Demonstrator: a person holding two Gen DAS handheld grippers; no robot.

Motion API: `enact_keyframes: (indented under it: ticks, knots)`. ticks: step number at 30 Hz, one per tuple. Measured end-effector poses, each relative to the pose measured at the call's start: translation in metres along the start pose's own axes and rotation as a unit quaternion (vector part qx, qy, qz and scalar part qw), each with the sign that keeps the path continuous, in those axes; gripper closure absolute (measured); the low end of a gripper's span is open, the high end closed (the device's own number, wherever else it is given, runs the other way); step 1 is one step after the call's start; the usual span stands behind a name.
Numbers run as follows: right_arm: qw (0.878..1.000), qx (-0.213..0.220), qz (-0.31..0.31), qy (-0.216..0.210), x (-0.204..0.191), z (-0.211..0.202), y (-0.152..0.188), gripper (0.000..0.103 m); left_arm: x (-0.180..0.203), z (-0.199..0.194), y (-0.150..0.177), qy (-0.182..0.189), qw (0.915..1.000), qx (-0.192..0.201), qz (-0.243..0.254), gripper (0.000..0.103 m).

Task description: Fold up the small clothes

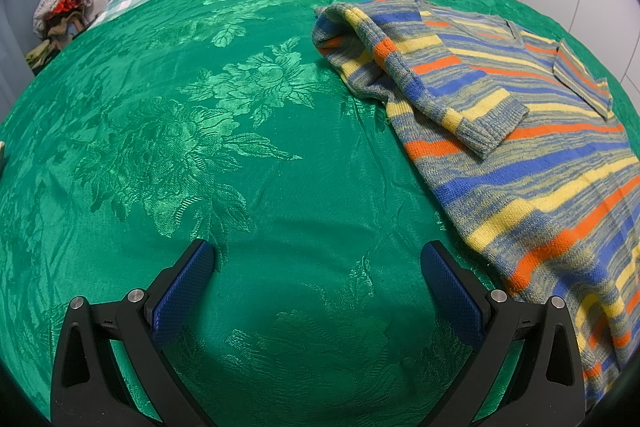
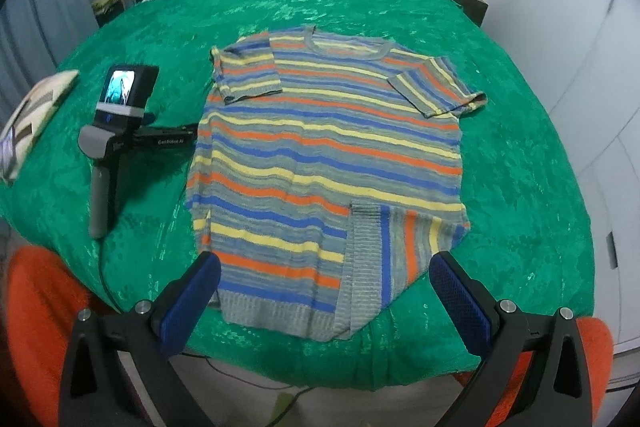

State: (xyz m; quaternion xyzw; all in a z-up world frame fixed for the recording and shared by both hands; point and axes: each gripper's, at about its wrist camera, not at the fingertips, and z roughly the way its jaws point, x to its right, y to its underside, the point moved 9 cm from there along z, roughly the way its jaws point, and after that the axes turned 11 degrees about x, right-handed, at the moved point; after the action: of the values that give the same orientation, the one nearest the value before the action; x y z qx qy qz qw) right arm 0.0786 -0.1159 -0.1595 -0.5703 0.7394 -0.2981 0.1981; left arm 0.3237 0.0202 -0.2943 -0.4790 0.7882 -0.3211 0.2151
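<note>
A knitted sweater striped in blue, orange, yellow and grey (image 2: 332, 155) is spread flat on a green floral satin bedspread (image 1: 200, 147), both sleeves folded inward and its lower right corner turned up. The left gripper (image 1: 318, 267) is seen lying on the bedspread beside it, jaws apart. The right gripper (image 2: 325, 273) is held above the hem, jaws apart and empty.

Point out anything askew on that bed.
The striped sweater's lower right hem corner is flipped up over its front, stripes running vertical. The left gripper lies on the bedspread beside it.
</note>
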Motion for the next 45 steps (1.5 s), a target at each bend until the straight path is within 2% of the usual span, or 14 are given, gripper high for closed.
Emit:
enact_keyframes:
  ticks: [8, 15, 27, 31, 36, 45]
  knots:
    - [0.999, 0.02, 0.034, -0.011, 0.026, -0.012, 0.006, 0.0, 0.0, 0.0, 0.0, 0.0, 1.0, 0.0, 0.0, 0.0]
    - [0.996, 0.028, 0.083, -0.002, 0.069, -0.015, 0.019, 0.0, 0.0, 0.0, 0.0, 0.0, 1.0, 0.0, 0.0, 0.0]
    - [0.99, 0.038, 0.136, 0.007, 0.115, -0.025, 0.037, 0.0, 0.0, 0.0, 0.0, 0.0, 1.0, -0.001, 0.0, 0.0]
    - [0.99, 0.059, 0.129, 0.021, 0.124, -0.037, 0.037, 0.0, 0.0, 0.0, 0.0, 0.0, 1.0, -0.001, 0.0, 0.0]
    - [0.989, 0.048, 0.141, 0.024, 0.133, -0.032, 0.044, 0.0, -0.001, 0.003, -0.001, 0.0, 1.0, 0.0, 0.0, 0.0]
    - [0.99, 0.052, 0.13, 0.028, 0.138, -0.029, 0.042, 0.0, 0.001, 0.004, -0.002, -0.004, 1.0, 0.0, 0.002, 0.0]
